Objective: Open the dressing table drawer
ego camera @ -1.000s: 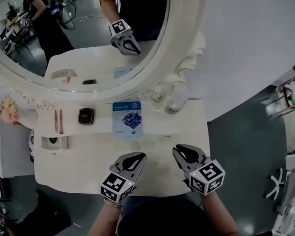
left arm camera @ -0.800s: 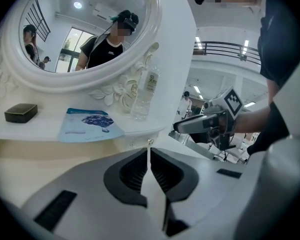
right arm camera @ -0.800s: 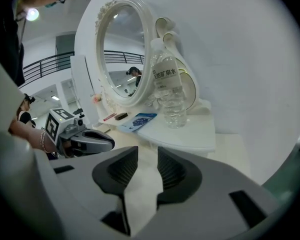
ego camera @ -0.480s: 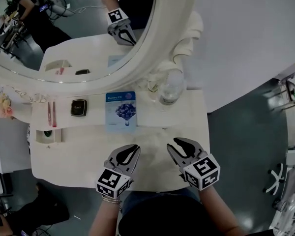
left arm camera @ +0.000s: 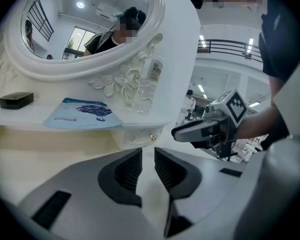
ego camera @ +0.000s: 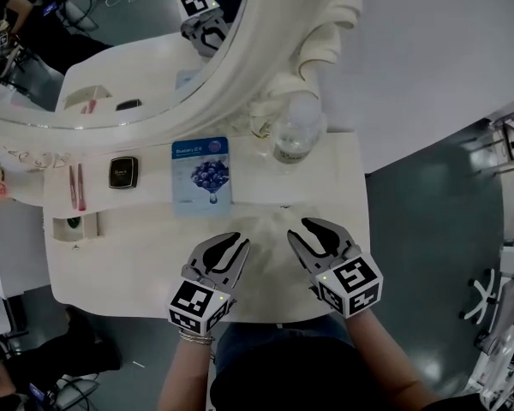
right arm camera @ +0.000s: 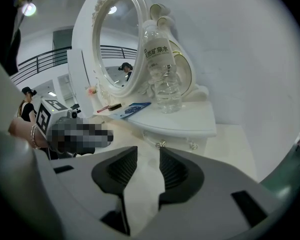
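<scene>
Your right gripper [ego camera: 308,228] hangs over the near part of the dressing table top [ego camera: 137,259]. Its jaws have just been opening and stand wide, with nothing between them. Your left gripper [ego camera: 233,240] is just to its left, jaws narrowly apart and empty. The small two-knob drawer [right arm camera: 176,140] sits closed under the raised shelf, just beyond the right gripper and below the water bottle [ego camera: 293,135].

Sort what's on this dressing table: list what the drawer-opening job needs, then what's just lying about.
For the job: drawer with its knobs; left hand-held gripper, open; right hand-held gripper, jaws just opened, nothing between them.
Lying about: water bottle; blue sachet; black case; two pink sticks.
</scene>
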{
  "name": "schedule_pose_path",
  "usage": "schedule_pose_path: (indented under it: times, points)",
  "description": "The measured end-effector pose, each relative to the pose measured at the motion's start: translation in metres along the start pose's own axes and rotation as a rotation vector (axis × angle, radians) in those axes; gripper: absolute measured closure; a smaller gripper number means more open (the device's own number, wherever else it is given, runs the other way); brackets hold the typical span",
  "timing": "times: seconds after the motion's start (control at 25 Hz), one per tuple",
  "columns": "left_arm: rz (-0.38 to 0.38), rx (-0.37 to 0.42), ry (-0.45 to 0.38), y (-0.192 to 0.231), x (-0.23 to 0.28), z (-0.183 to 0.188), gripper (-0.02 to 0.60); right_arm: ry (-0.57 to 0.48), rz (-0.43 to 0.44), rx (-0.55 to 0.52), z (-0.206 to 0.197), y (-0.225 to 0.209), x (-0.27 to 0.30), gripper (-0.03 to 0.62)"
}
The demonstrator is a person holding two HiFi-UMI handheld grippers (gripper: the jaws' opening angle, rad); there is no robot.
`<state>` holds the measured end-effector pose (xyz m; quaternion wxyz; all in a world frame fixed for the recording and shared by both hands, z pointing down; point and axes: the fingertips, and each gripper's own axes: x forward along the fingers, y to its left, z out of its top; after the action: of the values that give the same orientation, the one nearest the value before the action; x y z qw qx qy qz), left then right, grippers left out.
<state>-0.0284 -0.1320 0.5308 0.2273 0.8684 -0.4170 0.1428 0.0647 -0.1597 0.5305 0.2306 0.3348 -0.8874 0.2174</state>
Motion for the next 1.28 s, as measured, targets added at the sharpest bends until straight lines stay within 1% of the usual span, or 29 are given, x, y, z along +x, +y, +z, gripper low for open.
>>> schedule_pose_path:
  times: [0.16,0.52,0.64,0.76,0.96,1.16,1.28]
  points:
    - [-0.006,-0.001,0.007,0.000,0.005,-0.001,0.482,0.008,-0.028,-0.008,-0.003,-0.007,0.007,0.450]
    - [0.028,-0.019,-0.002,0.010,0.010,-0.003,0.482,-0.003,-0.079,0.002,-0.002,-0.014,0.027,0.450]
    - [0.026,-0.021,0.003,0.010,0.011,-0.004,0.483,-0.003,-0.107,0.019,-0.004,-0.019,0.031,0.450]
    - [0.024,-0.019,0.008,0.010,0.012,-0.004,0.483,-0.003,-0.110,0.033,-0.007,-0.020,0.035,0.450]
    - [0.021,-0.018,0.016,0.013,0.012,-0.007,0.497,-0.007,-0.098,0.046,-0.008,-0.017,0.043,0.450]
    - [0.021,-0.021,0.015,0.016,0.010,-0.007,0.535,0.013,-0.148,0.050,-0.011,-0.025,0.050,0.450]
    - [0.005,-0.024,0.010,0.015,0.009,-0.007,0.551,-0.006,-0.161,0.050,-0.007,-0.029,0.050,0.451]
